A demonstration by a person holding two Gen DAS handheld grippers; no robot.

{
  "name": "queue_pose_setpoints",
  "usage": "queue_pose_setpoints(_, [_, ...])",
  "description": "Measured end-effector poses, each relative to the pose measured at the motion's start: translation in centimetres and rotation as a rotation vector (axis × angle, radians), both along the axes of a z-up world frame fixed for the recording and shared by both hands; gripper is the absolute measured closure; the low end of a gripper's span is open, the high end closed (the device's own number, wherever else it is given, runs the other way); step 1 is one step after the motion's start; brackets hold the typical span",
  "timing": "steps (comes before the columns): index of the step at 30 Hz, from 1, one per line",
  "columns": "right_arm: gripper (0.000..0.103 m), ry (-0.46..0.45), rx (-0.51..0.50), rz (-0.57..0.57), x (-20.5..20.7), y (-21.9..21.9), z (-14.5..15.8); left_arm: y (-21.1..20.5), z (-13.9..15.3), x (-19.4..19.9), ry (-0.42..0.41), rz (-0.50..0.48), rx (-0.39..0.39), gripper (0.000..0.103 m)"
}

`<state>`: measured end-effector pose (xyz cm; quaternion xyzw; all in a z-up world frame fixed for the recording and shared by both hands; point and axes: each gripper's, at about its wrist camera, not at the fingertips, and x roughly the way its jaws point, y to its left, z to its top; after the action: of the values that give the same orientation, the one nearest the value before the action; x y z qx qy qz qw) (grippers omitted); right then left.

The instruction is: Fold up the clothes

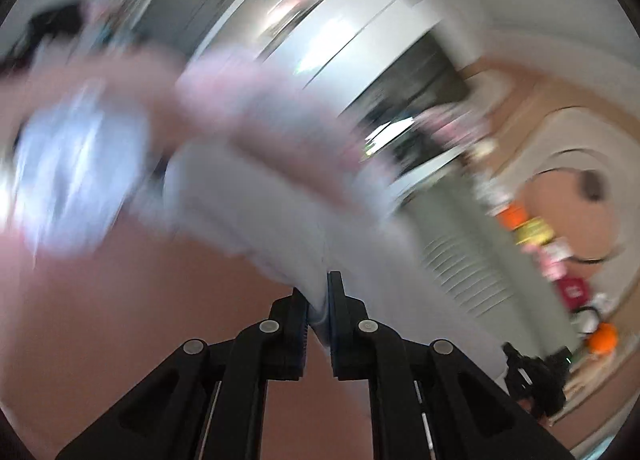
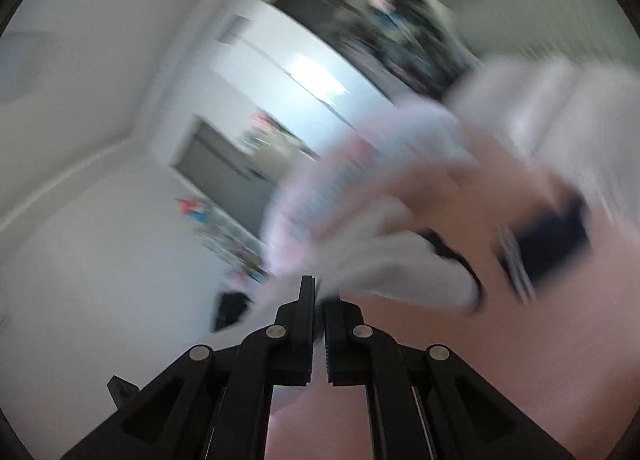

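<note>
- Under both of your claws lies a wide pinkish-brown surface (image 1: 120, 320); it fills the space below and to the left of the left claw, and below and to the right of the right claw; both pictures are much blurred.
- The garment (image 1: 256, 196), pale white-blue with a pink part, is lifted above this surface; in the left wrist view it rises from the claw tips and spreads up and to the left; in the right wrist view it spreads from the tips up and to the right, with a dark trim along its lower edge.
- Your left gripper (image 1: 319, 302) is almost closed; its jaws pinch a fold of the pale cloth, which goes down between the pads.
- Your right gripper (image 2: 319, 300) is closed narrow; an edge of the same garment reaches the tips and seems caught there, but the blur makes the contact unclear.
- Right of the left claw, far away, small orange and yellow things (image 1: 532, 228) stand in a row; you cannot tell what they are.
</note>
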<state>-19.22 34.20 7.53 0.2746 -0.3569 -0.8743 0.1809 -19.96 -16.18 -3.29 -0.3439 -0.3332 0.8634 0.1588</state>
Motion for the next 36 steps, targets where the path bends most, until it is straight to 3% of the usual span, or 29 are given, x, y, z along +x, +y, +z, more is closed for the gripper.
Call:
queue_pose_setpoints(3, [0.100, -0.229, 0.101, -0.060, 0.5, -0.6, -11.4, 0.6, -12.1, -1.2, -0.271, -0.025, 0.033, 0.096])
queue_pose_setpoints(6, [0.100, -0.489, 0.104, -0.032, -0.3, -0.9, -21.3, 1.0, -19.8, -1.7, -0.474, -0.015, -0.001, 0.095])
queue_pose_setpoints(8, [0.096, -0.572, 0.076, -0.010, 0.1, -1.5, -24.3, 0.5, -20.5, -0.9, -0.441, 0.006, 0.045, 0.093])
queue_pose_setpoints(9, [0.096, -0.578, 0.048, 0.003, 0.6, -1.9, -24.8, 0.0, -19.9, -0.1, -0.403, 0.023, 0.063, 0.089])
queue_pose_setpoints(10, [0.096, -0.567, 0.030, 0.019, 0.8, -2.4, -24.9, -0.4, -19.3, 0.5, -0.376, 0.044, 0.063, 0.073])
queue_pose_setpoints(11, [0.096, -0.557, 0.014, 0.035, 1.1, -2.9, -25.0, -0.9, -18.8, 1.3, -0.347, 0.071, 0.070, 0.050])
queue_pose_setpoints(12, [0.096, -0.551, 0.012, 0.059, 1.1, -3.6, -25.0, -1.5, -18.3, 2.1, -0.319, 0.100, 0.085, 0.043])
queue_pose_setpoints(15, [0.081, -0.542, 0.027, 0.143, 0.9, -6.1, -25.0, -2.7, -18.3, 4.3, -0.309, 0.132, 0.187, 0.041])
queue_pose_setpoints(16, [0.079, -0.543, 0.045, 0.164, 0.9, -6.9, -25.0, -2.4, -18.4, 4.7, -0.318, 0.122, 0.188, 0.042])
queue_pose_setpoints(19, [0.070, -0.537, 0.079, 0.191, 0.9, -8.6, -25.0, 0.5, -18.4, 4.9, -0.338, 0.034, 0.136, 0.042])
queue_pose_setpoints(21, [0.057, -0.549, 0.076, 0.171, 0.3, -8.9, -25.8, 2.7, -18.5, 4.5, -0.343, -0.041, 0.079, 0.042])
queue_pose_setpoints(25, [0.057, -0.544, 0.066, 0.115, -1.5, -9.1, -27.1, 5.5, -18.4, 3.4, -0.257, -0.019, -0.037, 0.042])
queue_pose_setpoints(26, [0.057, -0.534, 0.067, 0.104, -1.8, -9.2, -27.2, 5.9, -18.3, 2.9, -0.241, -0.012, -0.047, 0.044])
queue_pose_setpoints(27, [0.067, -0.524, 0.067, 0.092, -2.2, -9.3, -27.2, 6.1, -18.2, 2.5, -0.229, -0.007, -0.055, 0.052])
queue_pose_setpoints(28, [0.078, -0.519, 0.069, 0.086, -2.6, -9.4, -27.3, 6.3, -18.0, 2.4, -0.230, -0.009, -0.059, 0.087])
queue_pose_setpoints(29, [0.098, -0.537, 0.080, 0.101, -3.0, -9.6, -27.3, 6.4, -17.8, 2.3, -0.231, -0.012, -0.063, 0.098])
queue_pose_setpoints(31, [0.099, -0.540, 0.057, 0.120, -3.4, -10.0, -26.9, 6.6, -17.2, 2.3, -0.229, -0.016, -0.066, 0.098])
queue_pose_setpoints(36, [0.099, -0.339, 0.048, 0.120, -0.3, -8.5, -19.9, 4.0, -13.5, 6.9, -0.159, -0.032, 0.043, 0.098])
